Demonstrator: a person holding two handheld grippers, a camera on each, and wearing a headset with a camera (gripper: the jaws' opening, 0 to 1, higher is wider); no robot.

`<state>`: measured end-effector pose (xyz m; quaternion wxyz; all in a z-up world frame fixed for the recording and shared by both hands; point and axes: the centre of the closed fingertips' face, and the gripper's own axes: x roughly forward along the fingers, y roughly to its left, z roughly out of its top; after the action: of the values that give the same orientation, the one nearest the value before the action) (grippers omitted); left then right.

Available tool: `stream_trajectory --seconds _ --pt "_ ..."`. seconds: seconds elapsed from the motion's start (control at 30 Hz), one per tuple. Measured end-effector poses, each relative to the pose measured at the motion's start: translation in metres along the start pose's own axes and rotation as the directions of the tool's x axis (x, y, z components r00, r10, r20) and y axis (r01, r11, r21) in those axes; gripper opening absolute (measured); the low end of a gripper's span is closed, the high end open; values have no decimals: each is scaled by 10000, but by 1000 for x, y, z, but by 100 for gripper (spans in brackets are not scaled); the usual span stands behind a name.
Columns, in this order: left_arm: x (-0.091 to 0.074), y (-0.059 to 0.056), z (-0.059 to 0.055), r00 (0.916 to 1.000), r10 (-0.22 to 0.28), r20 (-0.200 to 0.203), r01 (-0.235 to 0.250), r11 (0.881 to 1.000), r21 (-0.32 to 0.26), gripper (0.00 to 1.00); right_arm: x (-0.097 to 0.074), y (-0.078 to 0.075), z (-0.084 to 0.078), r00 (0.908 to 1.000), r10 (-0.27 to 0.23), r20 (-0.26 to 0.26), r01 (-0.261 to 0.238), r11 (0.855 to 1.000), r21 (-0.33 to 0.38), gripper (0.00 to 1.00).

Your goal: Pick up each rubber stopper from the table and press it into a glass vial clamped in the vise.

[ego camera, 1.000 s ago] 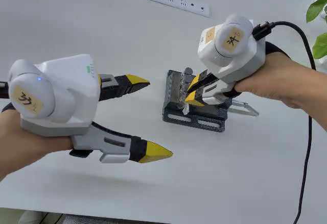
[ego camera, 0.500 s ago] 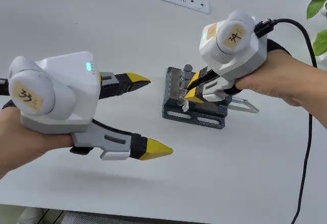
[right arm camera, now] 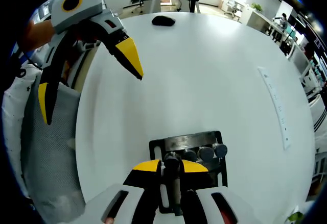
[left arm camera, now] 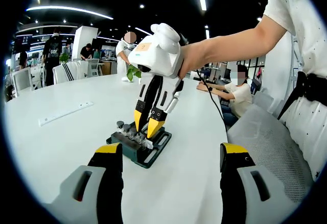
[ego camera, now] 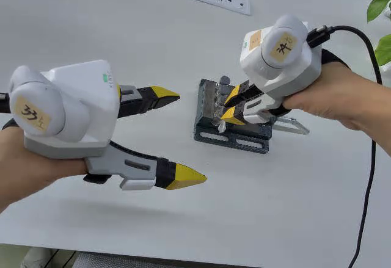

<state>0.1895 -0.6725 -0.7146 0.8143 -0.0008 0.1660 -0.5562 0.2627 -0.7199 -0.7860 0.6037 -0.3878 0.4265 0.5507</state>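
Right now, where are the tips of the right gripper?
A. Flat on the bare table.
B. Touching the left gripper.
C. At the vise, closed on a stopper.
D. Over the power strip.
C: the right gripper has its tips at the vise, with a dark stopper between them.

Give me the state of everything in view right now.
left gripper: open, empty, above the table.
right gripper: shut on the rubber stopper, over the vise.
rubber stopper: gripped, just above the vials.
vise: clamps a row of vials.
vials: upright, some already stoppered.
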Motion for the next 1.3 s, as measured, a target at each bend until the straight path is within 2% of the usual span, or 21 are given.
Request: stream_trajectory --seconds 0.17,0.47,1.0,1.3 --pt "0 1 0 10000 8 -12 -8 10000 4 76 0 -1 -9 9999 -128 -65 129 9999 95 12" --pt "3 -1 1 10000 -47 -66 47 10000 10 76 -2 -6 -5 9977 -515 444 494 9977 459 11" --pt "3 -1 0 9999 -83 -90 83 10000 -15 74 0 -5 -5 9956 -575 738 504 9942 945 8" --pt "4 -2 -2 9999 -133 -91 133 9999 -30 74 1 -2 -3 9955 -526 795 442 9936 1041 9"
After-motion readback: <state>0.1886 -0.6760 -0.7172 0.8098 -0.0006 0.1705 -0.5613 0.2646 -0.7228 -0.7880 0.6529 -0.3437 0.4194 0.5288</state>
